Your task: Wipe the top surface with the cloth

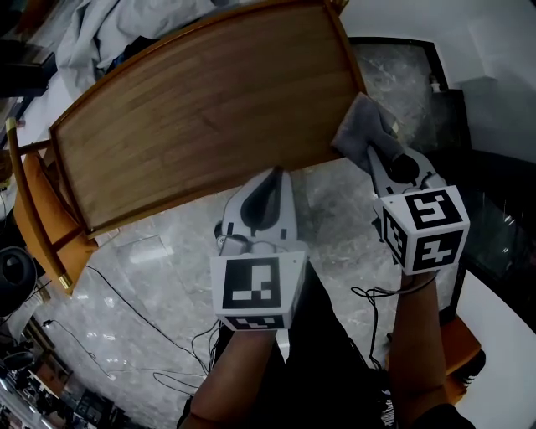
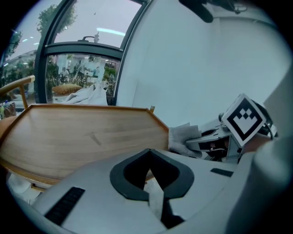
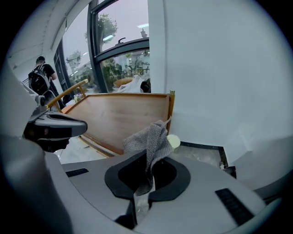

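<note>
A brown wooden table top [image 1: 193, 109] fills the upper left of the head view. A grey cloth [image 1: 362, 126] hangs at the table's near right corner, and my right gripper [image 1: 377, 155] is shut on it. In the right gripper view the cloth [image 3: 149, 141] sticks up from between the closed jaws, in front of the table top [image 3: 119, 116]. My left gripper [image 1: 270, 186] hovers just off the table's near edge, jaws together with nothing in them. The left gripper view shows the table top [image 2: 82, 137] ahead and the cloth [image 2: 181, 137] to the right.
An orange wooden chair [image 1: 42, 226] stands at the table's left end. White fabric [image 1: 134, 25] lies beyond the far edge. Cables [image 1: 142, 318] run over the marble floor. A white wall [image 3: 219, 68] rises on the right. A person with a backpack [image 3: 39, 77] stands far off.
</note>
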`<action>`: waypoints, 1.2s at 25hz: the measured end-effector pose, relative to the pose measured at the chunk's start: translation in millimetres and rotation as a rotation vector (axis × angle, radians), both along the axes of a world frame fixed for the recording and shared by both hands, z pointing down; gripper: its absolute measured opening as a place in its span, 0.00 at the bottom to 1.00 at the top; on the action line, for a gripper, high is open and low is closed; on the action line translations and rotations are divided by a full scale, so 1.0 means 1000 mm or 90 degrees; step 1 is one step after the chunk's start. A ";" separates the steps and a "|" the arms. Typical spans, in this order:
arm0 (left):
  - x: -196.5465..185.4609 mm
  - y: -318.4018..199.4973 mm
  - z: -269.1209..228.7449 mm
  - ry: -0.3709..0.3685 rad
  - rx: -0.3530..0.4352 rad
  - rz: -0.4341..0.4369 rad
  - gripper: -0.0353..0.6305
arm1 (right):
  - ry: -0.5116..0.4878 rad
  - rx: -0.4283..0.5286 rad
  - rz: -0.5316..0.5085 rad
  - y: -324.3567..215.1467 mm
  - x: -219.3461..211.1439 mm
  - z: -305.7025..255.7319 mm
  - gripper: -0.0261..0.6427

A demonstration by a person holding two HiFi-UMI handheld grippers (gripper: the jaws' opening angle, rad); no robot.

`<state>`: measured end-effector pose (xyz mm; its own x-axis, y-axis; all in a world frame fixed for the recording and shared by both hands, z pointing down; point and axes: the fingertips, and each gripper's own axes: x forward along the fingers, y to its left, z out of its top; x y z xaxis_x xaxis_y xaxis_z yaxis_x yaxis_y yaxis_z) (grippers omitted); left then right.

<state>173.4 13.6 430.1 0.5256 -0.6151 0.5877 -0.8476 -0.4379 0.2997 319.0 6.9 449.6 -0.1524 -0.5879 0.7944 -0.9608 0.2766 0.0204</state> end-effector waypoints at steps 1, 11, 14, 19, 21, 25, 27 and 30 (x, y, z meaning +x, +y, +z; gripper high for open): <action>-0.001 0.000 0.000 -0.001 0.002 0.001 0.07 | -0.003 0.009 -0.003 0.000 -0.002 -0.003 0.08; -0.059 -0.012 -0.039 0.028 0.012 -0.007 0.07 | -0.084 0.139 -0.098 -0.022 -0.087 -0.067 0.08; -0.076 -0.016 -0.081 0.041 0.043 -0.014 0.07 | -0.114 0.181 -0.134 -0.029 -0.122 -0.112 0.08; -0.103 -0.022 -0.155 0.046 0.133 -0.039 0.07 | -0.139 0.267 -0.194 -0.047 -0.158 -0.195 0.08; -0.115 -0.021 -0.186 0.047 0.169 -0.048 0.07 | -0.148 0.302 -0.212 -0.052 -0.167 -0.232 0.08; -0.129 0.004 -0.244 0.104 0.230 -0.019 0.07 | -0.166 0.366 -0.249 -0.042 -0.181 -0.302 0.08; -0.135 0.018 -0.268 0.110 0.258 -0.001 0.07 | -0.163 0.397 -0.269 -0.037 -0.181 -0.332 0.08; -0.147 0.041 -0.300 0.091 0.299 0.013 0.07 | -0.167 0.434 -0.291 -0.022 -0.175 -0.371 0.08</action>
<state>26.2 54.8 130.5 0.5950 -0.7853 0.1710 -0.8026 -0.5692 0.1783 144.0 -14.8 78.8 -0.6195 -0.7603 0.1956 -0.7553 0.6451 0.1157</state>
